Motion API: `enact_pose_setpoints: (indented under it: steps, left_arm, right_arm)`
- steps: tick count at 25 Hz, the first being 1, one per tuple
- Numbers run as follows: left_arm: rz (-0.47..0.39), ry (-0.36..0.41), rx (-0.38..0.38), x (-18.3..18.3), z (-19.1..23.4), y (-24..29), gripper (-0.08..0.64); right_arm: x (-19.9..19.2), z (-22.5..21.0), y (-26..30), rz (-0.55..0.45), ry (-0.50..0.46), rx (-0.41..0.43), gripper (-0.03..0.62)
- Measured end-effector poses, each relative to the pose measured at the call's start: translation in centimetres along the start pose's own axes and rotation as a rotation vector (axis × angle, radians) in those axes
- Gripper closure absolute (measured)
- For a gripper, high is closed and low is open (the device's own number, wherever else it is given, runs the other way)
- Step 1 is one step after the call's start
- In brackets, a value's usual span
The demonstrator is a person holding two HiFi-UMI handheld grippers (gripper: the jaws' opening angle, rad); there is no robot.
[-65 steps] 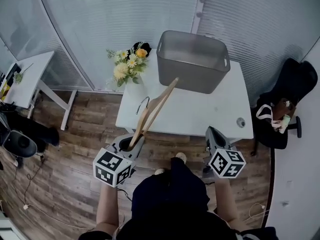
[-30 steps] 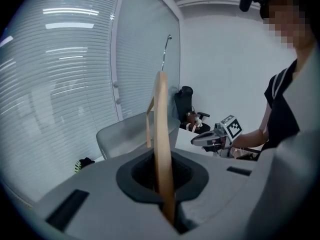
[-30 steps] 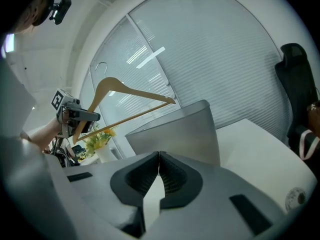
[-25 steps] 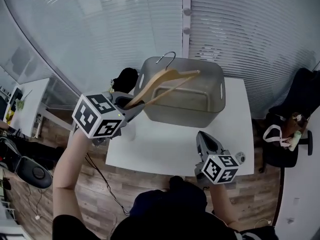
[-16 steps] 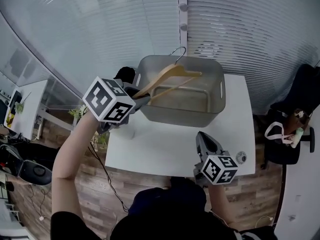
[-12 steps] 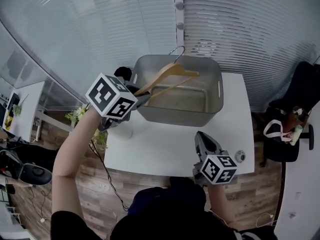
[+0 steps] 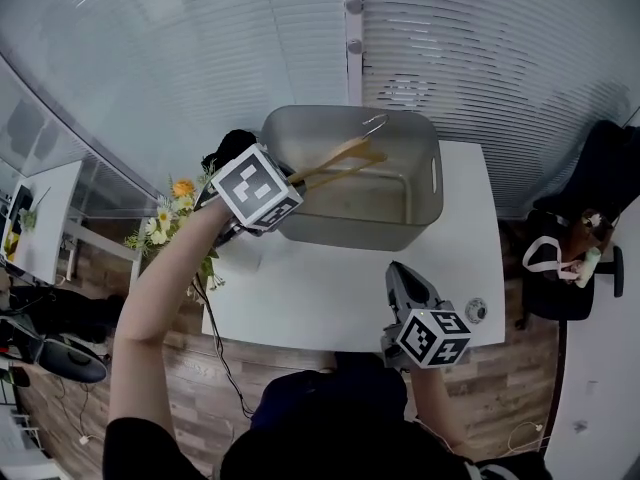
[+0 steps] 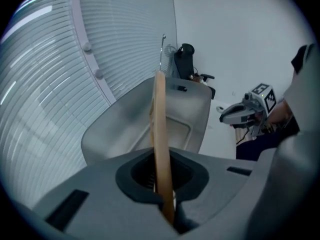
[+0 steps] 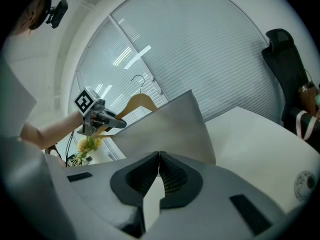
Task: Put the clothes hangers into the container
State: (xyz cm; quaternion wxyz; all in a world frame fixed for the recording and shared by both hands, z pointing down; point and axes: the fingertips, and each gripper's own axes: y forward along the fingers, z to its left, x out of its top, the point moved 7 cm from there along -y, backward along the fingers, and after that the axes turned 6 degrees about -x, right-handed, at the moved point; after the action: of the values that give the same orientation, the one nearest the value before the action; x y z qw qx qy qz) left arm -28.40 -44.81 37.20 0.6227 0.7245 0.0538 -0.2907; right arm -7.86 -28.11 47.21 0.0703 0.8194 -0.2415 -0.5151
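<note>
**Over the container's left rim: hanger clamped, not yet released**

Over the left rim of the container (image 7: 432, 173), the left gripper (image 7: 292, 180) is found shut on the wooden hanger (image 7: 338, 160), with the pads clamped on the end of one arm. The hanger is carried slanting across the container's open mouth, and its metal hook (image 7: 373, 123) lies toward the container's far rim. It cannot be told whether any part of it touches the container's far wall. The right gripper (image 7: 401, 272) is held in front of the container, over the table (image 7: 300, 303), with its jaws together on nothing. A bunch of flowers (image 7: 170, 213) stands to the left of the container, apart from it.

Handling, as judged:

- The hanger is taken to be stiff and light. Its wood looks smooth, so it is likely to pivot between the pads when held at one end.
- A steadier hold would be expected near the neck below the hook, across the flat of the wood.
- The thin hook is judged liable to catch on the container's rim — clearance there should be kept.
- The hanger is not judged fragile, so a short drop inside the container should be tolerated.
</note>
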Motion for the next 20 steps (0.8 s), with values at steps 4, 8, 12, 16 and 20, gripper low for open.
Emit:
enact_pose_setpoints:
  steps: [4, 8, 12, 16, 20]
  left_arm:
    - [0.1, 0.099, 0.049, -0.2, -0.4, 1.7, 0.548]
    - [0.158, 0.171, 0.057, -0.3, -0.8, 2.9, 0.543]
    - [0.171, 0.213, 0.057, 0.1, -0.9, 3.6, 0.51]
    - [0.147, 0.197, 0.024, 0.4, -1.2, 4.3, 0.488]
    - [0.144, 0.197, 0.018, 0.4, -1.4, 4.5, 0.488]
  right_arm:
    - [-0.2, 0.0, 0.2, 0.003, 0.004, -0.003, 0.565]
    - [-0.1, 0.2, 0.3, 0.003, 0.004, -0.004, 0.565]
    - [-0.2, 0.1, 0.2, 0.008, 0.007, -0.009, 0.565]
    - [-0.4, -0.3, -0.1, 0.006, 0.013, -0.016, 0.565]
    - [-0.4, -0.4, -0.3, 0.001, 0.015, -0.017, 0.565]
